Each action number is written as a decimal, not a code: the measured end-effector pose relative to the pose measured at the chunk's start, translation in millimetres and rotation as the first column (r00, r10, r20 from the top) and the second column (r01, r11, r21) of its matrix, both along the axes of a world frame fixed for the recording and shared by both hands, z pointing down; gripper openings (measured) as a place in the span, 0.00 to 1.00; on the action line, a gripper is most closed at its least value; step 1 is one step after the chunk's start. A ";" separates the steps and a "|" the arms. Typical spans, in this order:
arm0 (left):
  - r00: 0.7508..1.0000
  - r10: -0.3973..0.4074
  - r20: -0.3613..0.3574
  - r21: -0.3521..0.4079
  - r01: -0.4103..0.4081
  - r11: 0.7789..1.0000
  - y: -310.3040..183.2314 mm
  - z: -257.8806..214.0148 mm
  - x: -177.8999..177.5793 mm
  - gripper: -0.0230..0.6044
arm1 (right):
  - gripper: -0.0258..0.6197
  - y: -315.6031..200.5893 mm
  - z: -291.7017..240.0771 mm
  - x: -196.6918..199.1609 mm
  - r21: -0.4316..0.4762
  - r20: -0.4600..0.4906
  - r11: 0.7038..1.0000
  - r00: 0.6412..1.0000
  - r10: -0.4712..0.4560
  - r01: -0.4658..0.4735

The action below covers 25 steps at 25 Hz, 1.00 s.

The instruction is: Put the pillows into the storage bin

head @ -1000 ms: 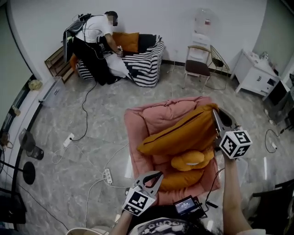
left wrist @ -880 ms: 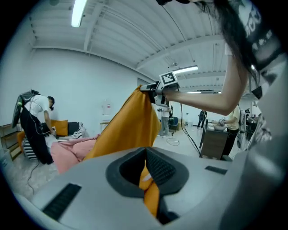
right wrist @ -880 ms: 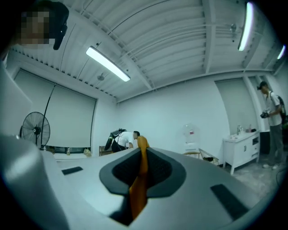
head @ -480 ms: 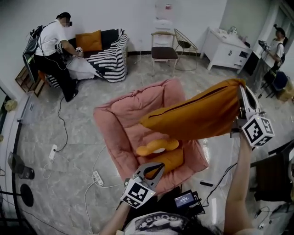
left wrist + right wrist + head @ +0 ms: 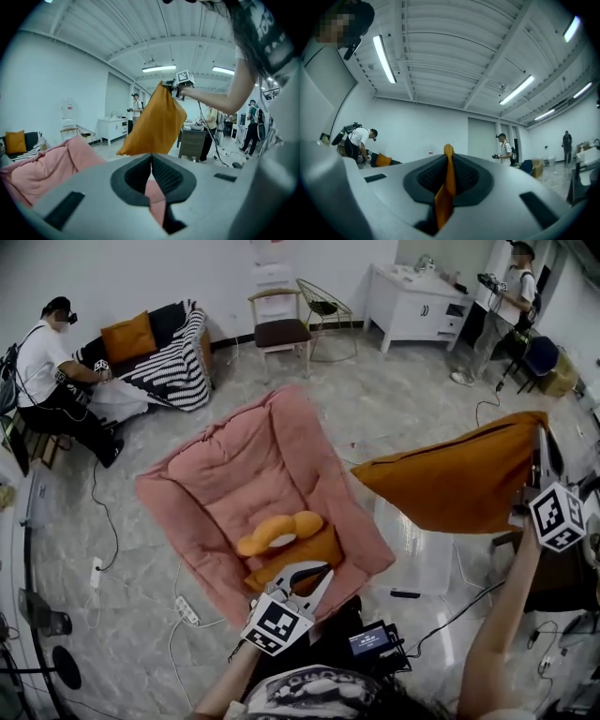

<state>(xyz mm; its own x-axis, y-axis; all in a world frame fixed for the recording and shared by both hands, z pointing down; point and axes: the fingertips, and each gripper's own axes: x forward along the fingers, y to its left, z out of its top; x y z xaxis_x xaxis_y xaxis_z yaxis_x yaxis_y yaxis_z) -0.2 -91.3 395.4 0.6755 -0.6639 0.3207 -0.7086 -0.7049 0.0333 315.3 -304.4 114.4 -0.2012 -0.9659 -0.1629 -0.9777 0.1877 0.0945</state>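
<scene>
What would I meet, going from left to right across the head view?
Person in a white shirt → pink cushion → orange pillow → right tongs, shut on the pillow's corner.

Bright, even, cool-toned light from ceiling strip lamps (image 5: 385,58), faint soft shadows, pale sheen on the glossy floor (image 5: 412,559) at four o'clock, heavy fisheye bending, black corners in both gripper views, orange pillow (image 5: 446,187) edge close and soft at six o'clock
</scene>
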 end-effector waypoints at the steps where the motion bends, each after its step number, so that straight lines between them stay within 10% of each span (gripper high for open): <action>1: 1.000 0.003 0.003 -0.005 -0.003 1.000 -5.1 1.0 11.0 0.06 | 0.08 -3.6 10.4 19.2 -0.021 -0.004 1.000 1.000 0.018 -0.018; 13: 0.995 -0.038 0.091 -0.067 0.044 0.997 -80.8 19.6 127.3 0.06 | 0.08 -105.9 234.2 173.2 -0.428 0.004 0.903 0.999 0.050 -0.044; 25: 0.978 -0.127 0.168 -0.180 0.157 0.971 -115.9 53.5 143.2 0.06 | 0.09 -190.8 524.6 200.2 -0.813 -0.176 0.553 0.983 0.058 -0.179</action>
<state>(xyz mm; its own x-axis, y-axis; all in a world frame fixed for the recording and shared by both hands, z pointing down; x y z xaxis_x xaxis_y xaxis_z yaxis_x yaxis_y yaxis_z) 143.0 -207.3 448.9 0.5112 -0.6652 0.5443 -0.8079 -0.5880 0.0401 515.5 -495.2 639.0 -0.0330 -0.6816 0.7310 -0.9895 0.1254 0.0722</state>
